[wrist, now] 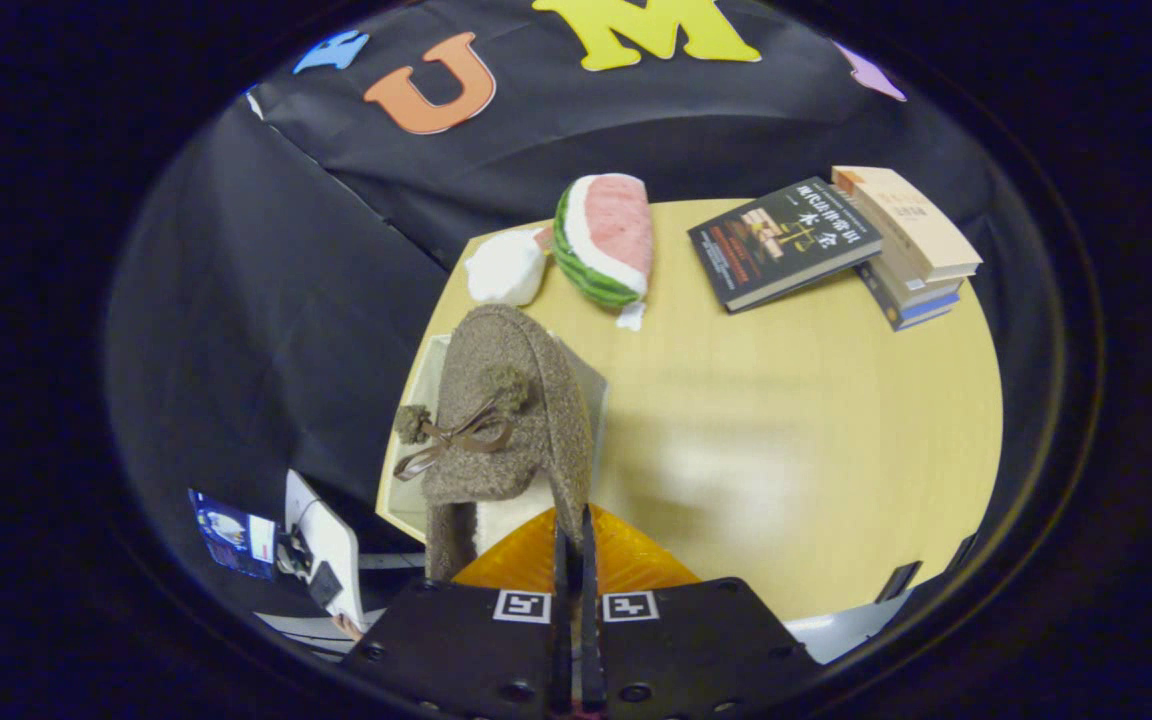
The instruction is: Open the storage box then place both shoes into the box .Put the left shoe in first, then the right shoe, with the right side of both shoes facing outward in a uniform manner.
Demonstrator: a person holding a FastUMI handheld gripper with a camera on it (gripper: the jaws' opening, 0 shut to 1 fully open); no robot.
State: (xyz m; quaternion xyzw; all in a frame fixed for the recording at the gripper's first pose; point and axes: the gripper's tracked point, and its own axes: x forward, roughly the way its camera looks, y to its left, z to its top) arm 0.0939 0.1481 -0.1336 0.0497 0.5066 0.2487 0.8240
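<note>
My fingers [572, 535] are pressed nearly together, pinching the back edge of a brown fuzzy shoe [496, 400] that has a bow and pompoms on its top. The shoe hangs toe-away just over the open storage box [416, 400], which sits at the near left corner of the bench [786, 420]. Beyond it lie a white plush toy [504, 268], a watermelon-slice toy [604, 238] and a stack of books [836, 245].
</note>
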